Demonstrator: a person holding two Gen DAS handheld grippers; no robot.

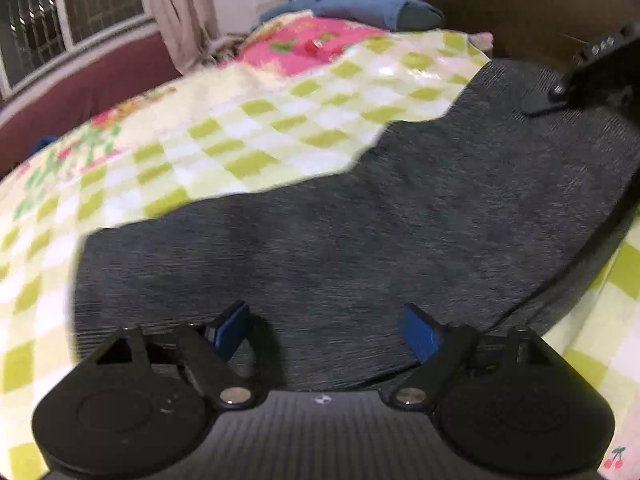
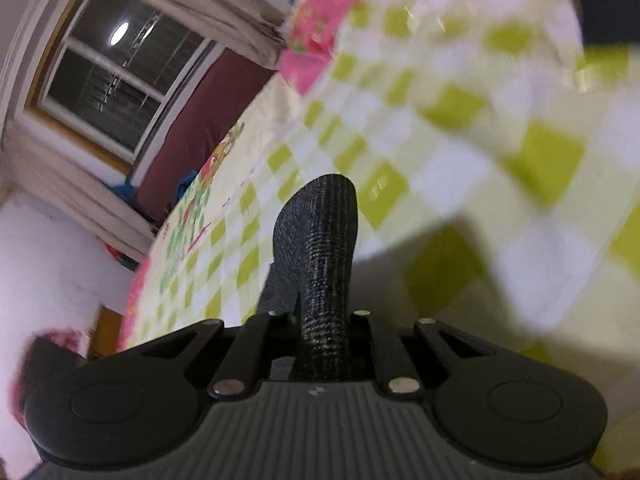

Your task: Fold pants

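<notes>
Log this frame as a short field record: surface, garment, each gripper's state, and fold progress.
surface: bed with checked green-and-white cover
garment: dark grey pants, spread flat on the cover
left gripper: jaws open, over the near edge of the pants, gripping nothing
right gripper: jaws shut on a fold of pants fabric, lifted above the cover
fold progress: cannot tell

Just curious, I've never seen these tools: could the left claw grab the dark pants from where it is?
Probably yes: the left claw is open right over the dark pants, nothing between them.
</notes>
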